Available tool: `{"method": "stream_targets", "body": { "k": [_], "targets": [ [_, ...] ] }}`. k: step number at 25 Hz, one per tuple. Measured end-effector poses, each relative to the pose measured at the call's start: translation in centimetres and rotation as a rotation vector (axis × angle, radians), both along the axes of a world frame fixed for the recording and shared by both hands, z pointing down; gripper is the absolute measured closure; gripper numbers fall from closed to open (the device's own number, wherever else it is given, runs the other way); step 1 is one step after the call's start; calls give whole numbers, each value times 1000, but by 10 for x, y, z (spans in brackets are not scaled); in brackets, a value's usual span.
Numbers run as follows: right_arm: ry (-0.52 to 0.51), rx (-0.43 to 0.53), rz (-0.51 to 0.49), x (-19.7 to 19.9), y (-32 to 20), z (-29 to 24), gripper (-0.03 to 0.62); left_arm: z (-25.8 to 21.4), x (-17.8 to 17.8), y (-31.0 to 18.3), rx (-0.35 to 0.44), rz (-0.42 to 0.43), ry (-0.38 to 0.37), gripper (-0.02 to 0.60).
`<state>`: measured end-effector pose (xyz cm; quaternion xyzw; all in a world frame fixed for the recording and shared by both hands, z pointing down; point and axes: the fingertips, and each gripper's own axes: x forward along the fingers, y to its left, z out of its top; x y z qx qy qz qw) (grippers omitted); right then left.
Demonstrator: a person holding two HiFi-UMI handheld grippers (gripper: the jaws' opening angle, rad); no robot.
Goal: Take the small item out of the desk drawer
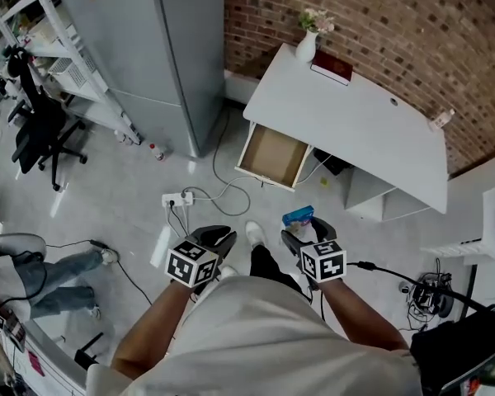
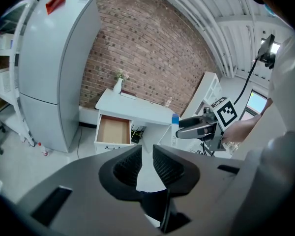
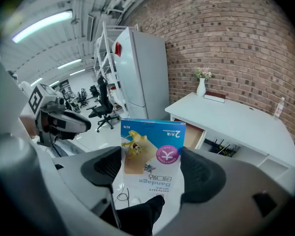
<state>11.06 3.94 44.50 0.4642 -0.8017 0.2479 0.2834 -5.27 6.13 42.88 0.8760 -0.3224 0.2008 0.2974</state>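
The small item is a blue and white bandage box. My right gripper is shut on it, and the box stands upright between the pads. In the head view the box sits at the tip of the right gripper, over the floor in front of the white desk. The desk's drawer is pulled open and its brown inside looks bare. My left gripper has its jaws almost together with nothing between them. It hangs to the left, level with the right one.
A tall grey cabinet stands left of the desk. A power strip with cables lies on the floor before the drawer. A vase and a red book sit on the desk. An office chair and another person's legs are at the left.
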Motion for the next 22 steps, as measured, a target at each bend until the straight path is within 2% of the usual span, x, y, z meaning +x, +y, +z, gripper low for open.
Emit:
{"method": "stream_targets", "body": {
  "k": [22],
  "targets": [
    [-9,8,-16,-19,9,4,230,13,-23,14,-10,-30,-13,499]
  ]
}}
